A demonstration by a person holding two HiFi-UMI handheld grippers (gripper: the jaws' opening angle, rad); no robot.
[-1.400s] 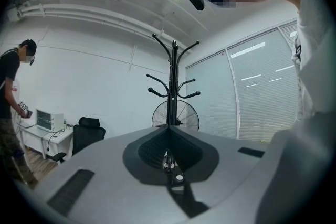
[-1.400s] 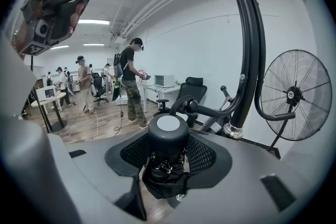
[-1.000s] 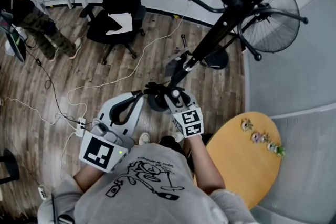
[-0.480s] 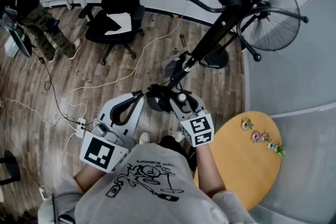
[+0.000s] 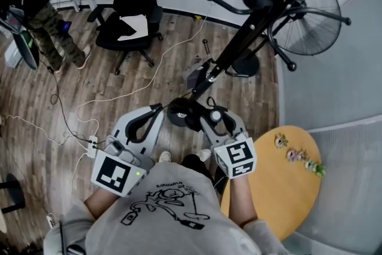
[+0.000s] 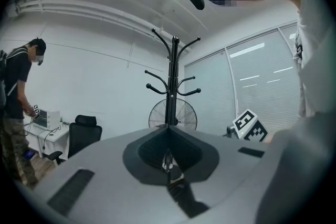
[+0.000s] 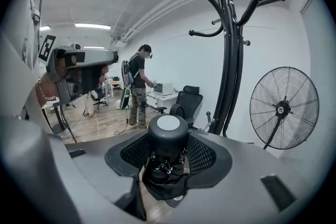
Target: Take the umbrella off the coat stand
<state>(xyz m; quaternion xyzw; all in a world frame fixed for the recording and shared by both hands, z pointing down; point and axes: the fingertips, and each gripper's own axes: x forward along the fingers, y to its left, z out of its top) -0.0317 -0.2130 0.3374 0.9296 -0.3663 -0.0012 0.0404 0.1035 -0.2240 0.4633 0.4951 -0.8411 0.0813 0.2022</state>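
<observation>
Wooden flooring [image 5: 71,98] strewn with cables [image 5: 119,95] spreads beneath me, an office chair [image 5: 134,3] off to the far side, a fan [image 5: 310,15] behind the coat stand [image 5: 250,27]; the stand's pole slants across the head view just beyond my tools. My right gripper [image 7: 168,157] is clamped on the umbrella [image 7: 167,134], folded, its round cap poking up between the mesh pads and loose black fabric with rib tips bunched below; it sits low, close to the pole's lower part, and I cannot tell whether any strap links it to a hook. My left gripper [image 6: 168,157] has its jaws pressed together on nothing, held beside the right one.

My worries: the hold is on a rounded, smooth cap, so a quick pull could let it squirt out; the dangling fabric could snag a curved arm and rock the stand; swinging wide on the right risks clipping the round table [image 5: 274,188] at my elbow.
</observation>
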